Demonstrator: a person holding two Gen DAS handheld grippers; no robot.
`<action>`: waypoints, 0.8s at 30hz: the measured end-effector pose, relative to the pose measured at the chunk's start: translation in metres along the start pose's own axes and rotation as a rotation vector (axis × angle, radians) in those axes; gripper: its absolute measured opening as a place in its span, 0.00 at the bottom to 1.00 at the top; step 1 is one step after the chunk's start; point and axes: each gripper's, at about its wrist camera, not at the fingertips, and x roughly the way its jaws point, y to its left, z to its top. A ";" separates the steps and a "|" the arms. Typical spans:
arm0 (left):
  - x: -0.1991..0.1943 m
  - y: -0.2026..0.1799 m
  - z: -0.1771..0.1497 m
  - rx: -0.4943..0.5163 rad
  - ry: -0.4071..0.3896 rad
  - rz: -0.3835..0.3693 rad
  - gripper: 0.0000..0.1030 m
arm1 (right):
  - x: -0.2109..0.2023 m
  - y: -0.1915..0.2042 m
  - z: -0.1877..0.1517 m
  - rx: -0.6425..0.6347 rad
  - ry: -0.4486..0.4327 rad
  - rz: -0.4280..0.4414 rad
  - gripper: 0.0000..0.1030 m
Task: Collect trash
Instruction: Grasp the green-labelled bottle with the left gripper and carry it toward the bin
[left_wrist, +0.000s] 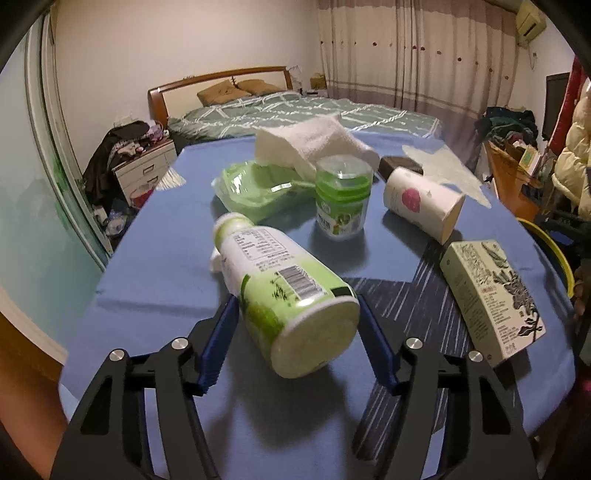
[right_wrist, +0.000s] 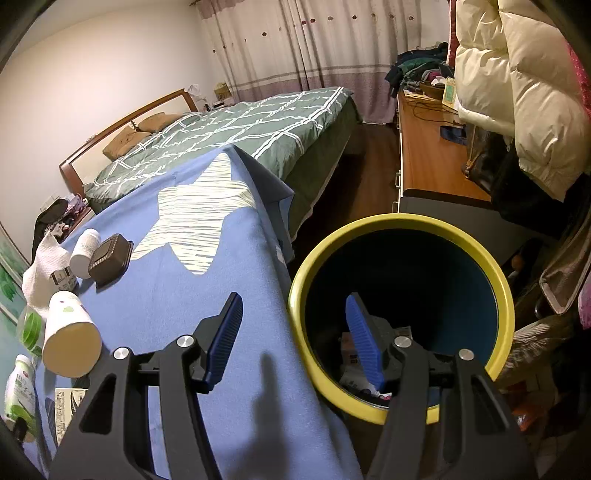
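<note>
A white and green plastic bottle (left_wrist: 284, 295) is tilted between the blue pads of my left gripper (left_wrist: 295, 306), which is shut on its lower body above the blue tablecloth (left_wrist: 147, 280). The bottle also shows in the right wrist view (right_wrist: 18, 391). My right gripper (right_wrist: 293, 332) is open and empty, over the table's right edge and the yellow-rimmed trash bin (right_wrist: 495, 280), which has some trash at its bottom. A paper cup (left_wrist: 421, 203) lies on its side. A green-capped jar (left_wrist: 341, 199) stands upright. A green printed carton (left_wrist: 495, 295) lies at the right.
A green wipes pack (left_wrist: 258, 188), a white towel (left_wrist: 317, 144) and a small dark box (right_wrist: 110, 258) lie farther back on the table. A bed (right_wrist: 236, 129) stands behind, a wooden desk (right_wrist: 432, 162) and hanging coats to the right.
</note>
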 end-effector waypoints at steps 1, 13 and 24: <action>-0.005 0.002 0.003 0.010 -0.016 0.004 0.58 | 0.000 0.000 0.000 0.000 -0.001 0.000 0.54; -0.035 0.028 0.054 0.048 -0.200 0.068 0.51 | 0.002 0.003 0.000 -0.006 0.005 0.002 0.54; -0.001 0.050 0.097 0.048 -0.212 0.100 0.51 | 0.010 0.013 0.001 -0.015 0.034 0.006 0.54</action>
